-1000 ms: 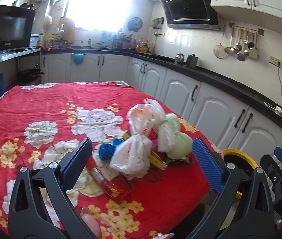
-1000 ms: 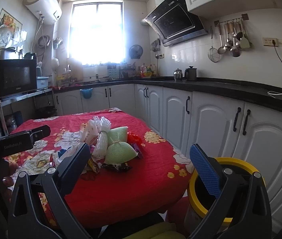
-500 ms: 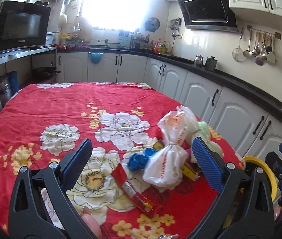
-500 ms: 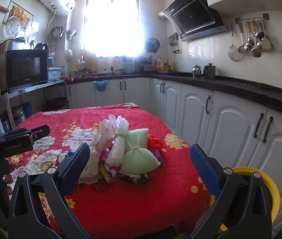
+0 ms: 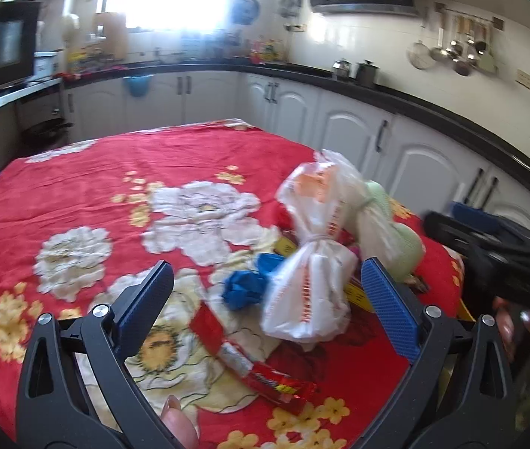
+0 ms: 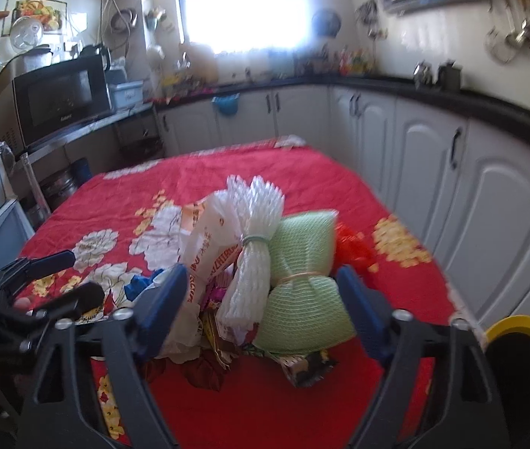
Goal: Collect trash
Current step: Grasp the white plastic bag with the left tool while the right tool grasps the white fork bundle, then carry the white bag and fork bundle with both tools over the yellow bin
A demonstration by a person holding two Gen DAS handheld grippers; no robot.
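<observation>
A pile of trash lies on the red flowered tablecloth [image 5: 89, 187]. It holds a tied white plastic bag [image 5: 311, 284], a crumpled blue wad [image 5: 246, 286], a red snack wrapper [image 5: 261, 372], a white foam net bundle [image 6: 251, 262] and a green foam net bundle [image 6: 304, 288]. My left gripper [image 5: 265, 299] is open, its fingers either side of the blue wad and white bag, just short of them. My right gripper [image 6: 261, 303] is open too, with the two net bundles between its fingers and nothing gripped. The yellow-rimmed bin [image 6: 523, 355] stands beside the table.
White cabinets [image 6: 433, 161] under a black counter run along the right and back. A microwave [image 6: 61, 97] sits on a shelf at the left. In the left wrist view the right gripper [image 5: 496, 258] and a hand show at the right edge.
Both grippers have moved forward toward the trash pile, which now fills more of each view. The bin has slid to the right edge of the right wrist view. Both stay open.
</observation>
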